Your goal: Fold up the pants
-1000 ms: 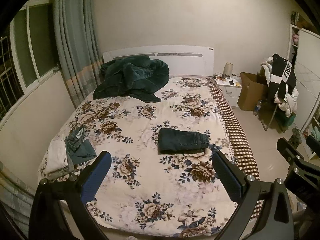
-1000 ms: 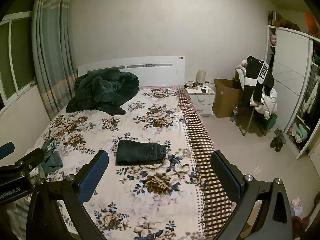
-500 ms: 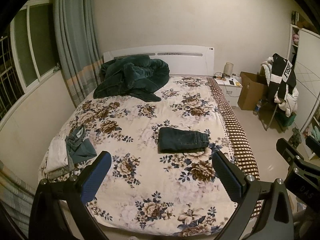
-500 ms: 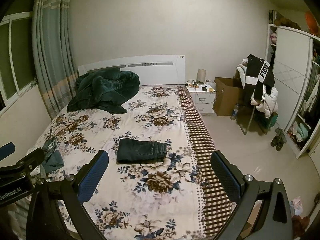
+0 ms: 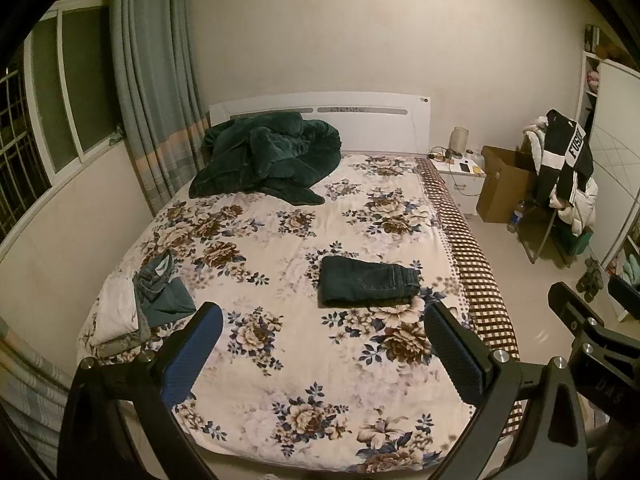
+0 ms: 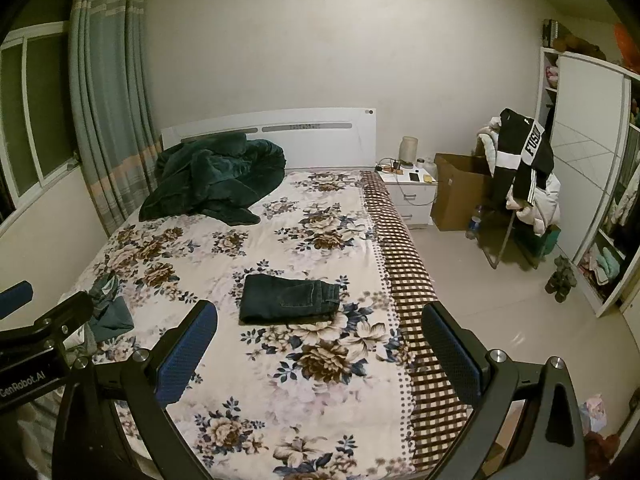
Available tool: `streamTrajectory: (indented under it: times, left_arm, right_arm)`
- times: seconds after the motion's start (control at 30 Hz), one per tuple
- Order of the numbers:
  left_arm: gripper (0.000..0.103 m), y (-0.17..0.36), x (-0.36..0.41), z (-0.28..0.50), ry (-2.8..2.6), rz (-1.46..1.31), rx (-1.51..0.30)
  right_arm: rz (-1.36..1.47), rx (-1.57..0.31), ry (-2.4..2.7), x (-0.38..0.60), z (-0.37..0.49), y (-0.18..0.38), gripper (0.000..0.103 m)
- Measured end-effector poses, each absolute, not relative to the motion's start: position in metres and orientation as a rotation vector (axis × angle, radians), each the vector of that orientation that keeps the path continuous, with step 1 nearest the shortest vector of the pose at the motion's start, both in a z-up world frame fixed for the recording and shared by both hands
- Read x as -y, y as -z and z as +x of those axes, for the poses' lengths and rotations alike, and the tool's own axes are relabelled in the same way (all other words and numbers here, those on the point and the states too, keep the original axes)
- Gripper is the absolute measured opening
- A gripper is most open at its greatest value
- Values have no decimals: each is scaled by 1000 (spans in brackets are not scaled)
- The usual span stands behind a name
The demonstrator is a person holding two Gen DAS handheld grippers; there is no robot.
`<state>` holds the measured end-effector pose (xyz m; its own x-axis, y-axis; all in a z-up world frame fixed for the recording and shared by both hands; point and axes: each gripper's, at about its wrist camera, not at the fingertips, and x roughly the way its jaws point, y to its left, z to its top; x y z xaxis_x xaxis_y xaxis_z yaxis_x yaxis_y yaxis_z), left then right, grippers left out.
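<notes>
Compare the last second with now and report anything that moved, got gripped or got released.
Nothing visibly changed. Both grippers, left and right, hang over the bed's foot with jaws open and empty; the folded pants lie untouched on the floral bedspread.

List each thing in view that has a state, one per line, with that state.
Dark pants: folded, flat on the bed, untouched.
Left claw: open, empty, above the bed's foot.
Right claw: open, empty.
Green blanket: crumpled by the headboard.
Clothes pile: loosely stacked at the bed's left edge.
Cardboard box: open.
Curtain: drawn to one side.
</notes>
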<state>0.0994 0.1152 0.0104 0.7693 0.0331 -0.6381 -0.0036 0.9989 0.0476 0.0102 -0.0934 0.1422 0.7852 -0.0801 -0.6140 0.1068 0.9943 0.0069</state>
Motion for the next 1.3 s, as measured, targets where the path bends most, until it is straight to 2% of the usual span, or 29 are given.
streamTrajectory:
  times: [1.3]
  left_arm:
    - [103, -26, -121, 87, -27, 26, -674]
  right_arm:
    - [39, -665, 86, 82, 5, -147, 103]
